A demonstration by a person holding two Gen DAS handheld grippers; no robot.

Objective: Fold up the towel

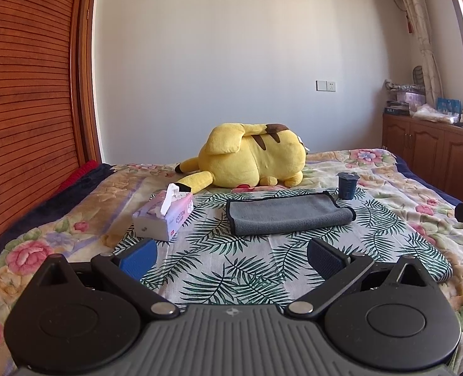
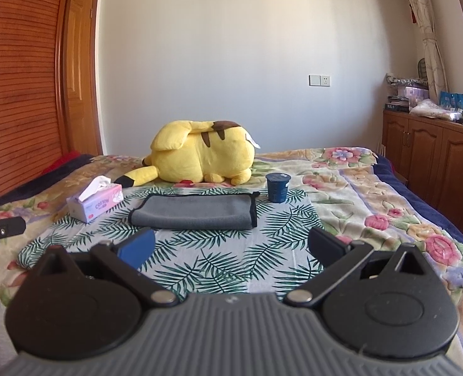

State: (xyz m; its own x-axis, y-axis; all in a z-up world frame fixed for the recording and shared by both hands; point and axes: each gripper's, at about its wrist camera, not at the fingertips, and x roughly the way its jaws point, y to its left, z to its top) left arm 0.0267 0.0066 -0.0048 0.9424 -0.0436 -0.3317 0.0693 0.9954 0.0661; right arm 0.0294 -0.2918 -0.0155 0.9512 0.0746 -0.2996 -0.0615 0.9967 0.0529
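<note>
- The grey towel (image 1: pixel 286 216) lies already folded over into a long band on the palm-leaf cloth (image 1: pixel 231 279) spread over the bed (image 1: pixel 419 188), with its black-trimmed edges showing at the left and right ends.
- The left claw (image 1: pixel 231 255) hangs above the near part of the leaf cloth, its fingers spread wide with nothing between them, apart from the towel.
- The right claw (image 2: pixel 231 247) is likewise spread wide and holds nothing, near the towel's front edge but not touching it.
- A tissue box (image 1: pixel 164 219) sits just left of the towel.
- A dark blue cup (image 1: pixel 346 185) stands upright at the towel's far right corner.
- A yellow plush toy (image 1: pixel 250 156) lies on the bed beyond the towel.
</note>
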